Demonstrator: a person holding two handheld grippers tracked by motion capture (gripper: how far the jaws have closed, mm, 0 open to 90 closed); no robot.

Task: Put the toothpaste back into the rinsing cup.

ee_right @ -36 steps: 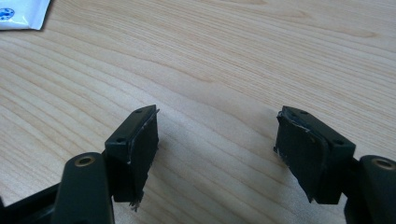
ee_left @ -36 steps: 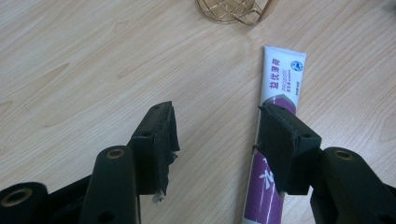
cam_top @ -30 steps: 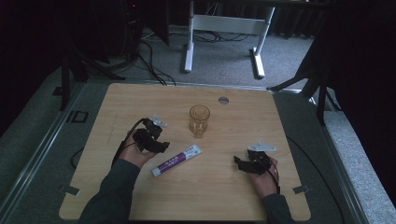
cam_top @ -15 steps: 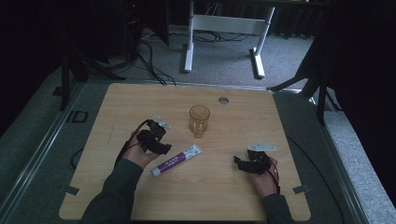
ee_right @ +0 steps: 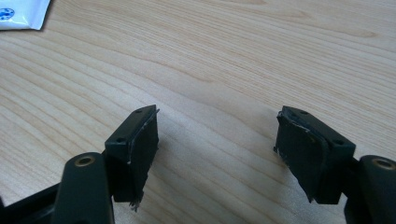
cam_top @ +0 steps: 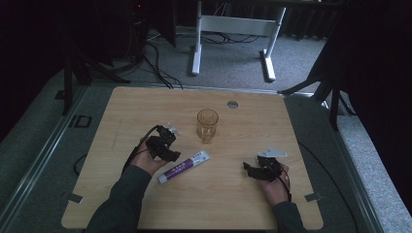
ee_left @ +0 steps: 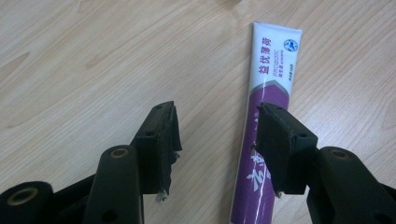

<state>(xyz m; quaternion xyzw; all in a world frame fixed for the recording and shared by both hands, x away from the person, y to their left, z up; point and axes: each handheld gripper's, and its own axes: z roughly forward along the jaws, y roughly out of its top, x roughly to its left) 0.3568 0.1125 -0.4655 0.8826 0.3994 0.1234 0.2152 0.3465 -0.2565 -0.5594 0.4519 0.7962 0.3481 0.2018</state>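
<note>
A white and purple toothpaste tube (cam_top: 184, 166) lies flat on the wooden table (cam_top: 145, 107), slanting toward a clear glass (cam_top: 207, 124) that stands upright behind it. My left gripper (cam_top: 171, 154) hovers over the tube's purple end, jaws open. In the left gripper view the tube (ee_left: 268, 93) runs under the right-hand jaw, with bare wood between the pads of the left gripper (ee_left: 217, 135). My right gripper (cam_top: 248, 170) rests low at the table's right, open over bare wood (ee_right: 217, 135). The tube's white end (ee_right: 21, 13) peeks in at the top left corner of that view.
A small round metal disc (cam_top: 232, 104) sits in the table near its far edge. Beyond the table stand a white frame's legs (cam_top: 197, 43) and dark cables on grey carpet. Black stands flank both far corners.
My left hand has crept right, bringing its open gripper over the tube's near end. The right hand, tube and glass have not moved.
</note>
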